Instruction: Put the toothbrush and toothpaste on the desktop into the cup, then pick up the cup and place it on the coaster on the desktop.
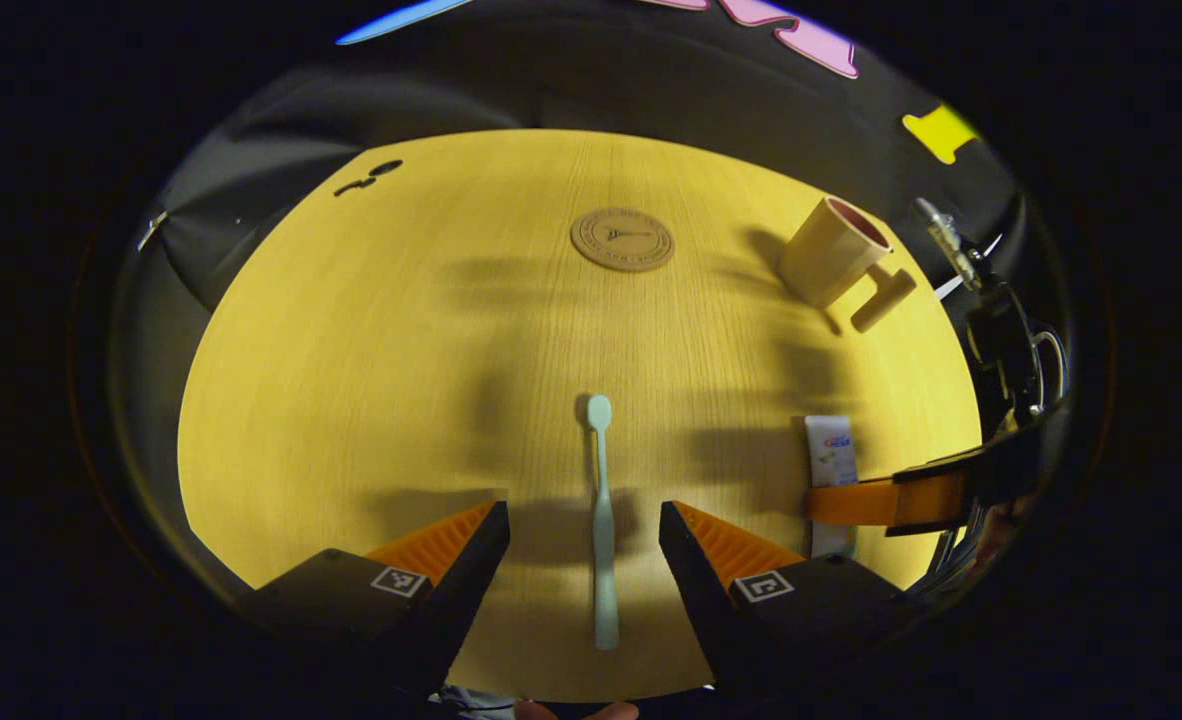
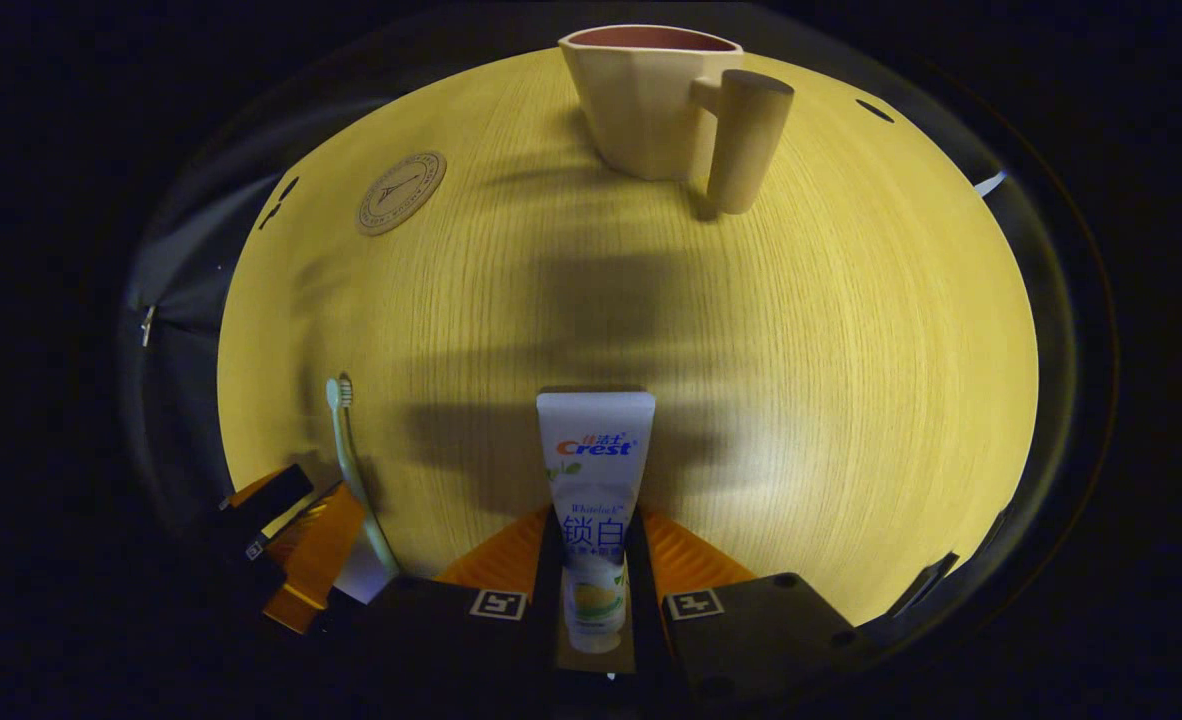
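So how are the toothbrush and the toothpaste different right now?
The toothbrush is thin and pale green; the toothpaste is a wide, flat white tube. The toothbrush lies between the open fingers of the left gripper, untouched; the toothpaste is squeezed in the right gripper. Both lie on the table, not yet in the cup.

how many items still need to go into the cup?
2. The toothbrush lies flat on the desktop between the open left gripper's fingers. The toothpaste is clamped between the right gripper's fingers. The cup looks empty.
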